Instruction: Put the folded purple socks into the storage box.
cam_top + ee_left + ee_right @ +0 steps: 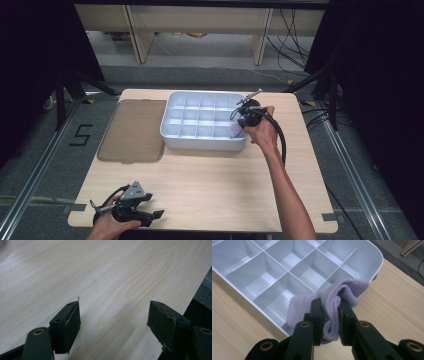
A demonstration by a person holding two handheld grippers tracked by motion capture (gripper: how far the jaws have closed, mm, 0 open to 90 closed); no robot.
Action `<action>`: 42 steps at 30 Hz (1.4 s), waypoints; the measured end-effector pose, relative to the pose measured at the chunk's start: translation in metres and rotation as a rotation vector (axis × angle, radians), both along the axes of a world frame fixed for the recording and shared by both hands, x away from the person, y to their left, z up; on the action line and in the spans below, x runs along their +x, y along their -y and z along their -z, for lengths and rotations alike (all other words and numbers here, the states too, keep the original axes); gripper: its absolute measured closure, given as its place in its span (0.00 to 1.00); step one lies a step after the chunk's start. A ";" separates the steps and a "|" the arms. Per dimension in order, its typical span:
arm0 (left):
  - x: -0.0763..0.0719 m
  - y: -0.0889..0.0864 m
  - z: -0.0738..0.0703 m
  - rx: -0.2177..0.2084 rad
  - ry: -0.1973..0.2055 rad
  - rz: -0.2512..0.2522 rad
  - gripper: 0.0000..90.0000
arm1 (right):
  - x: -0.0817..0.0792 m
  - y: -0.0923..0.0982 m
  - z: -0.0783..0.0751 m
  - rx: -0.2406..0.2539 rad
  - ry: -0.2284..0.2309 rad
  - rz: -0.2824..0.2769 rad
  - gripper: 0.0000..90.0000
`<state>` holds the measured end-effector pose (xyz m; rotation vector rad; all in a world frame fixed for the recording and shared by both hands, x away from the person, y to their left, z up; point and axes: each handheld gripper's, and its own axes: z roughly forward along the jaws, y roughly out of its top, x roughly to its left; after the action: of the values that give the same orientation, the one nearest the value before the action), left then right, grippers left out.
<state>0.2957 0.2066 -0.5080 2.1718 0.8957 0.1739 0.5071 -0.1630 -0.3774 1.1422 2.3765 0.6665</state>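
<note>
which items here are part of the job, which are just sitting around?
In the job:
- lilac cloth, pinched in the right tool
- white divided tray, cloth hangs over its near right corner

Lying about:
- brown translucent lid, flat left of the tray
- left tool, open, nothing between its jaws, at the table's near edge

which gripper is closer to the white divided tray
Right. The right gripper is at the white divided tray's near right corner, shut on a lilac cloth. The left gripper is open, far off at the table's near left edge.
</note>
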 end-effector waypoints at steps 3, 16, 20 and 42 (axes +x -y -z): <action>0.000 0.000 0.000 0.009 0.005 0.004 0.28 | 0.003 -0.001 0.003 -0.038 0.006 -0.001 0.85; 0.001 0.000 0.001 0.019 0.003 0.016 0.28 | 0.011 -0.010 0.017 -0.148 -0.023 0.013 0.85; 0.000 0.000 0.001 0.013 -0.012 0.007 0.28 | 0.012 -0.013 0.022 -0.174 -0.014 -0.002 0.85; 0.000 0.000 0.001 0.025 -0.006 0.021 0.28 | 0.012 -0.020 0.059 -0.159 -0.084 -0.022 0.85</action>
<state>0.2953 0.2065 -0.5087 2.2045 0.8780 0.1694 0.5194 -0.1435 -0.4364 1.0967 2.4652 0.4353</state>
